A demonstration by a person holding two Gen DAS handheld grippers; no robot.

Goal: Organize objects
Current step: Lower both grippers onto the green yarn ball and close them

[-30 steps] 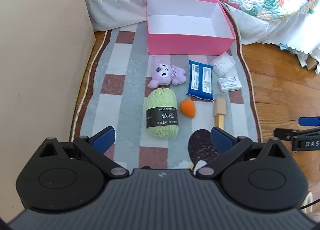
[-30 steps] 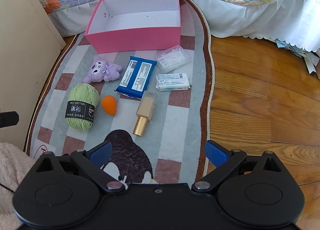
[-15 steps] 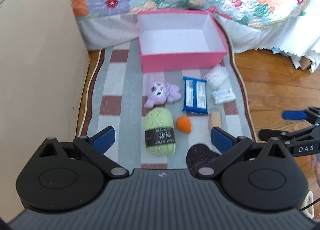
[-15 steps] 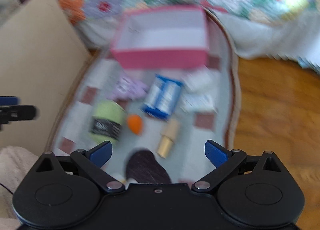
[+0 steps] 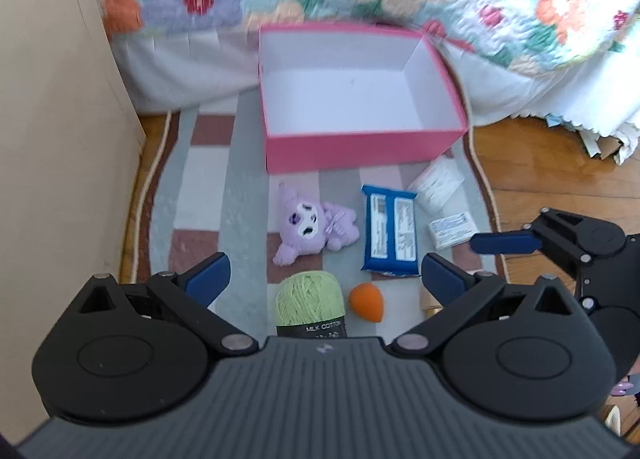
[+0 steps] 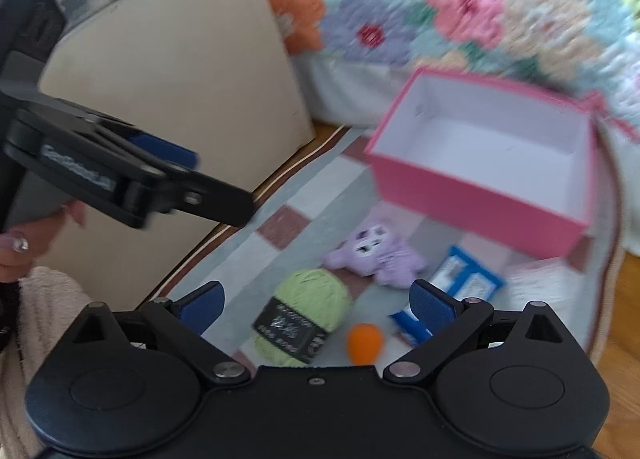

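- Below, left tool (image 5: 324,279) and right tool (image 6: 316,307): both spread wide, nothing between their fingers.
- Pink box (image 5: 360,143): on rug (image 5: 208,179).
- Purple plush (image 5: 312,227), blue packet (image 5: 390,235), green yarn (image 5: 310,299): just before the box.

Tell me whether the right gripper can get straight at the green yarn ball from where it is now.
Probably yes. The right gripper is open, and the green yarn ball lies on the rug right between its spread fingers with nothing on top of it. The orange sponge sits close beside it, so a wide grasp might nudge that.
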